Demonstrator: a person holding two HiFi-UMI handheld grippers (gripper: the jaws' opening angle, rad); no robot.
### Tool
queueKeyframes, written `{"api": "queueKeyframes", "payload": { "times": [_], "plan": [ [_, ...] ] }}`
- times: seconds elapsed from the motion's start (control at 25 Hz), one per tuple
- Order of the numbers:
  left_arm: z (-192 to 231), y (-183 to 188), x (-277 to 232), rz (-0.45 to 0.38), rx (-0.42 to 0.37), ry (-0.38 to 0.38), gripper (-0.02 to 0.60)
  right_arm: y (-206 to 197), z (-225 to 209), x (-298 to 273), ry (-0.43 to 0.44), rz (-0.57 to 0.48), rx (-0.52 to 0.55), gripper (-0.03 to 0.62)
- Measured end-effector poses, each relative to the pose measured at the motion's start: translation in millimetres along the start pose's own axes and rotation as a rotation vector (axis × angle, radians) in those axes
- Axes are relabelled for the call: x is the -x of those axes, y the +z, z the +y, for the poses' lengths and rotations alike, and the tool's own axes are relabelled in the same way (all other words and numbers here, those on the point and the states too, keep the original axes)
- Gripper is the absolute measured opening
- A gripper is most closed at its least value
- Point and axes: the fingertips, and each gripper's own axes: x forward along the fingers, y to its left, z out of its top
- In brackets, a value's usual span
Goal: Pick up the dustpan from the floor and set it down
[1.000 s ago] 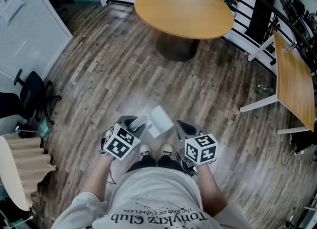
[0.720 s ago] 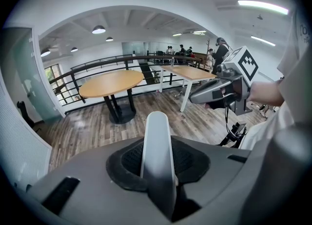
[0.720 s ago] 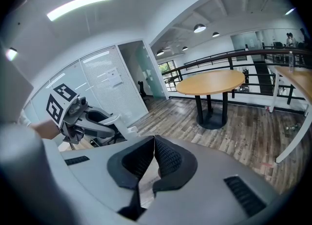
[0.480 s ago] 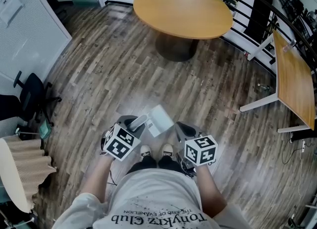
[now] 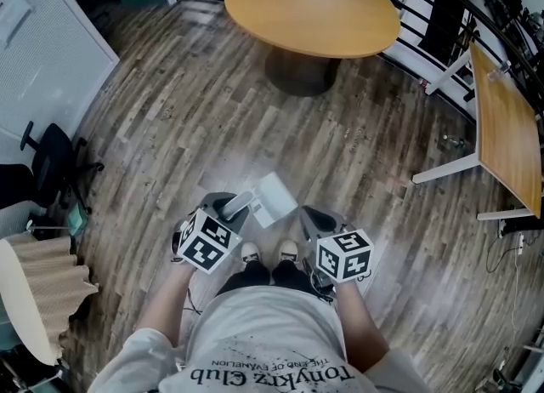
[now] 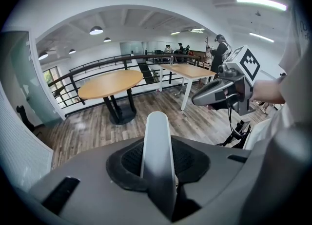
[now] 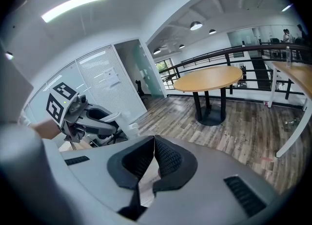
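Gripping the dustpan (image 5: 274,199) by its pale handle (image 6: 157,151), the left claw (image 5: 229,209) is partly closed around it. The pan appears to hang clear of the wooden floor (image 5: 170,128), just ahead of the person's shoes (image 5: 249,256). The right claw (image 5: 311,219) is closed on nothing. The smooth handle could swivel or slip between the pads, landing the pan tilted.

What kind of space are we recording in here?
Probably an open-plan office or meeting area: a round wooden table on a pedestal, a long desk with white legs, and a black office chair on plank flooring.
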Motion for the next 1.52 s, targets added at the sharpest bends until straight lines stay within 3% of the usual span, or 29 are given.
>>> {"api": "queueKeyframes", "payload": {
  "times": [0.56,1.52],
  "plan": [
    [20.0,-3.9,-39.3,0.008,-0.010,0.012,0.117,-13.2,-19.6,-25.8,0.000,0.051,-0.035,0.025],
    [59.1,-19.3,-123.9,0.030,0.045,0.023,0.117,-33.3,-59.6,-68.3,-0.014,0.136,-0.076,0.025]
  ]
}}
